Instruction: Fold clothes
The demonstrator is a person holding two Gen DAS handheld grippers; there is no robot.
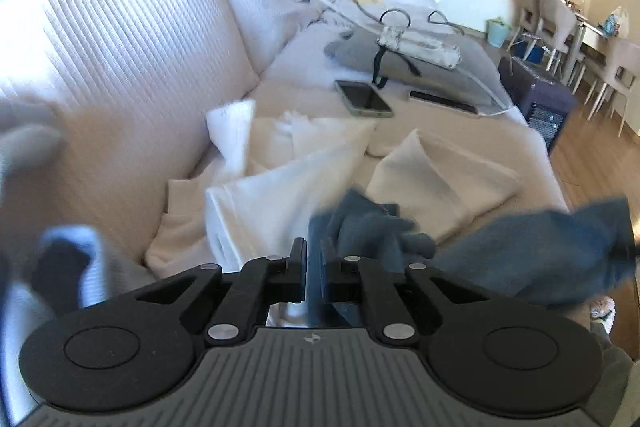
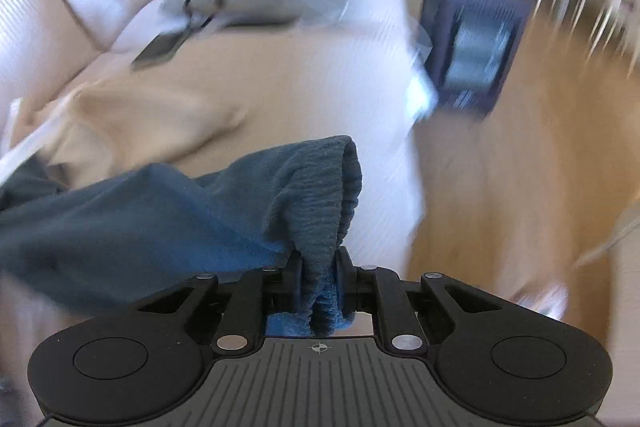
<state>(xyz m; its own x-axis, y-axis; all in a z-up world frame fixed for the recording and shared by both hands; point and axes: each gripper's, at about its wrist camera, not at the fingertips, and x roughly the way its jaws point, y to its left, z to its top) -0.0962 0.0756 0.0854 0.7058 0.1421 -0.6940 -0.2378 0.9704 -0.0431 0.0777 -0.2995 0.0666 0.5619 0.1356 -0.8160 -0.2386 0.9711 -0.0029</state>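
A dark blue garment (image 1: 520, 251) with an elastic waistband (image 2: 320, 195) hangs stretched between my two grippers above the sofa seat. In the left wrist view my left gripper (image 1: 314, 255) is shut on a thin edge of the blue cloth. In the right wrist view my right gripper (image 2: 318, 267) is shut on the gathered waistband, which bunches between its fingers and drops below them. The rest of the garment trails off to the left there, over a cream cloth (image 2: 152, 123). The right wrist view is blurred by motion.
White and cream clothes (image 1: 280, 179) lie crumpled on the cream sofa seat (image 1: 460, 131). Farther along lie a phone (image 1: 364, 99), a dark remote-like slab (image 1: 444, 103) and a grey bag (image 1: 400, 59). Sofa cushions (image 1: 120, 19) rise at left. A dark heater (image 1: 540, 103) stands on the wooden floor.
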